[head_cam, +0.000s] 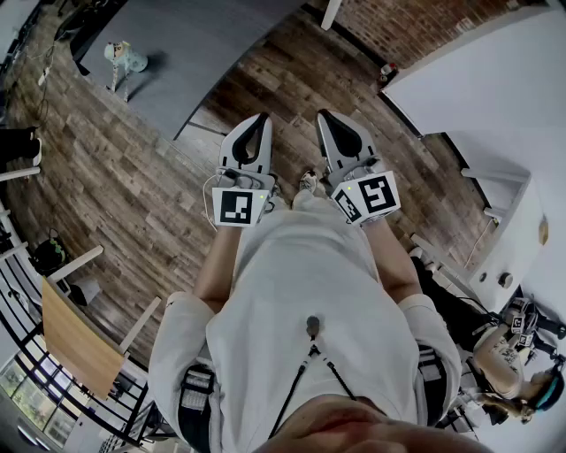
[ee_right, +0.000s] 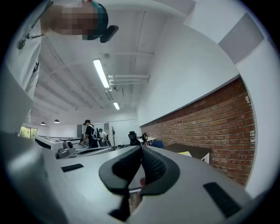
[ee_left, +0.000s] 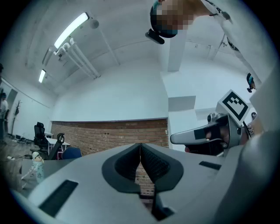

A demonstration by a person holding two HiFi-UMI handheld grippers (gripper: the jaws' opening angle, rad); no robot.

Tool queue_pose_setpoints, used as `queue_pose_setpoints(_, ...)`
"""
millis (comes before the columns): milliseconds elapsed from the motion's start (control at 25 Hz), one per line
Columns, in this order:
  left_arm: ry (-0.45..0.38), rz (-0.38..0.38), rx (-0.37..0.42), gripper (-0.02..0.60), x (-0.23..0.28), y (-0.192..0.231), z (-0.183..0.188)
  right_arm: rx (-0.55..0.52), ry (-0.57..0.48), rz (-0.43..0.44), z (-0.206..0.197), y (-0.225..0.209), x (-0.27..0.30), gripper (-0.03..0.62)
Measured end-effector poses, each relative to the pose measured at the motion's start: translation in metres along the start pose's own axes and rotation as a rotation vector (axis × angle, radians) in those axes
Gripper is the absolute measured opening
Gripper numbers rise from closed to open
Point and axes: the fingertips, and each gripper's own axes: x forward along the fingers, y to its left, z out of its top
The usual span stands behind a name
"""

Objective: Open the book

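**Both grippers shut, held out over the floor**

We hold the left gripper (head_cam: 260, 117) and right gripper (head_cam: 324, 114) side by side before our chest. Each has its jaws pressed together with nothing between them. Under them lies wood floor (head_cam: 115, 177). A grey mat (head_cam: 186, 53) spreads ahead, with a small figure (head_cam: 124, 60) standing on it. A brick wall (ee_left: 109, 133) closes the room beyond, and a white counter (head_cam: 504, 115) stands to our right. We cannot tell where the book is; no view shows it.

A small figure (head_cam: 124, 60) stands on a grey surface (head_cam: 212, 44); wood floor (head_cam: 124, 177), brick wall (head_cam: 416, 26).
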Motion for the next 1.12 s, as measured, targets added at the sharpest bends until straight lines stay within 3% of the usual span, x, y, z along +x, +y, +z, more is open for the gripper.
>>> queue_pose_setpoints(360,-0.02,-0.031,0.02,0.023,-0.009,-0.007,0.016,0.002,-0.015,-0.004,0.007,0.016,-0.001,0.035)
queue_pose_setpoints(1120,-0.032,-0.045,0.057,0.022,-0.035,0.031,0.026,0.013,-0.047,-0.037,0.007,0.06,0.015,0.037)
